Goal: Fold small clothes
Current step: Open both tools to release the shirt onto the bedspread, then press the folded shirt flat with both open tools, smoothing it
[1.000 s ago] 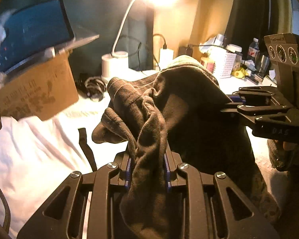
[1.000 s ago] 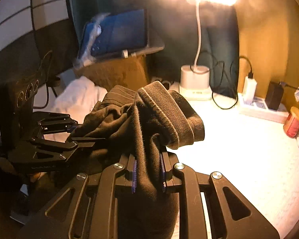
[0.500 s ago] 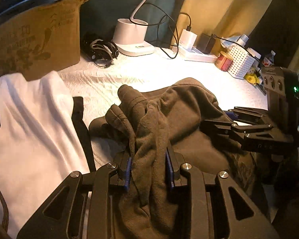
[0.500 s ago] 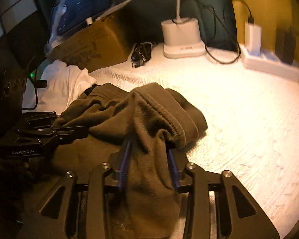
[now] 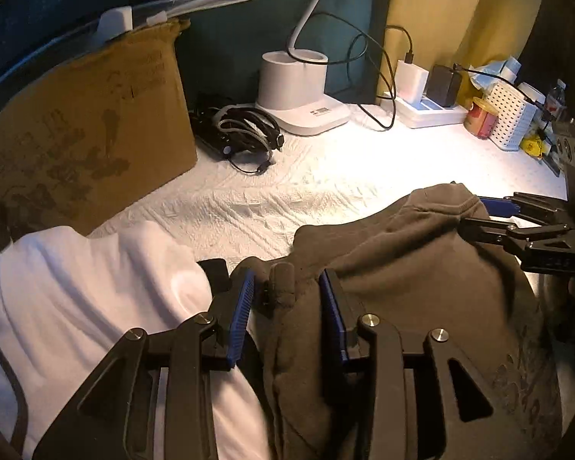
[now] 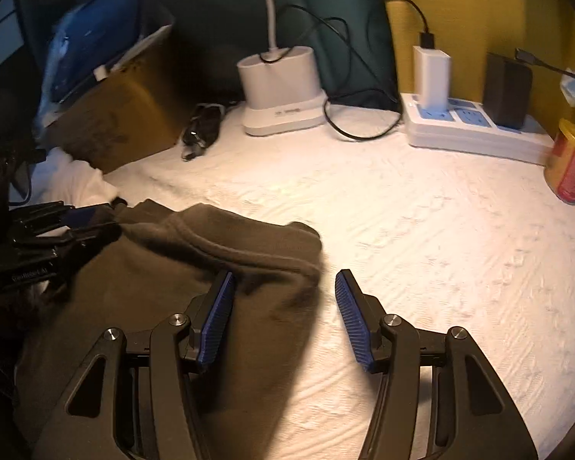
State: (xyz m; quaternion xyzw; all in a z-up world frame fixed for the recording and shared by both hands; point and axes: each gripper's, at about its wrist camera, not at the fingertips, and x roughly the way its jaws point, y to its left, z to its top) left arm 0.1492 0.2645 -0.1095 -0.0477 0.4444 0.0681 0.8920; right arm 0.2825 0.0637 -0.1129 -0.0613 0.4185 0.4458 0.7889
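Our right tool [image 6: 283, 306] gapes wide at the garment's [image 6: 211, 268] right edge; left tool [image 5: 285, 306] loosely straddles its left fold.

Dark olive-brown garment [image 5: 402, 268], white textured cover [image 6: 421, 230], blue ribbed pads [image 6: 349, 306], seemingly printed brown box [image 5: 88, 134]

Cardboard box [image 5: 84, 134] sitting back left on white bedspread [image 6: 421, 230]. Lamp base [image 6: 280, 88] standing by the wall, black cables [image 5: 245, 138] lying beside it. Power strip [image 6: 475, 130] holding white charger [image 6: 431, 76] and black adapter [image 6: 506, 92]. Yellow can [image 6: 569, 161] standing at right.
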